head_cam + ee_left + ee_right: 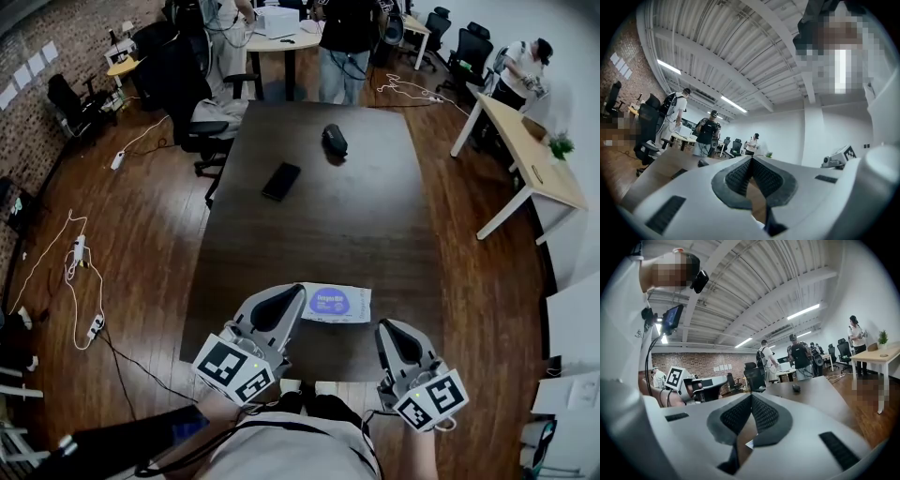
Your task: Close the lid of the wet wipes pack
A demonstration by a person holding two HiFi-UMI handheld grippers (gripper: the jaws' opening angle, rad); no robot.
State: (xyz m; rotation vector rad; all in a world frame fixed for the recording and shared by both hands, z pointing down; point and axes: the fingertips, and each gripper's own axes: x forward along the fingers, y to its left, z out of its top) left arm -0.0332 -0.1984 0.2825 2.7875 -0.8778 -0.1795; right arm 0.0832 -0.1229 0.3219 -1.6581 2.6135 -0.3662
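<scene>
The wet wipes pack (336, 304), white with a blue oval lid panel, lies flat near the front edge of the dark table (366, 216). Its lid looks flat against the pack. My left gripper (292, 300) is held just left of the pack, its tip overlapping the pack's left edge in the head view. It points level across the table, and its jaws meet with nothing between them (751, 159). My right gripper (386, 330) hangs to the right of the pack and nearer me, apart from it. It is shut and empty too (751, 397). In the right gripper view only a corner of the pack shows under the jaws.
A black phone (281, 181) and a black pouch (334, 140) lie farther back on the table. Office chairs (202, 122) stand at its far left corner. Beyond it are a light desk (534, 159) at right and several people. Cables and a power strip (79, 253) lie on the wooden floor at left.
</scene>
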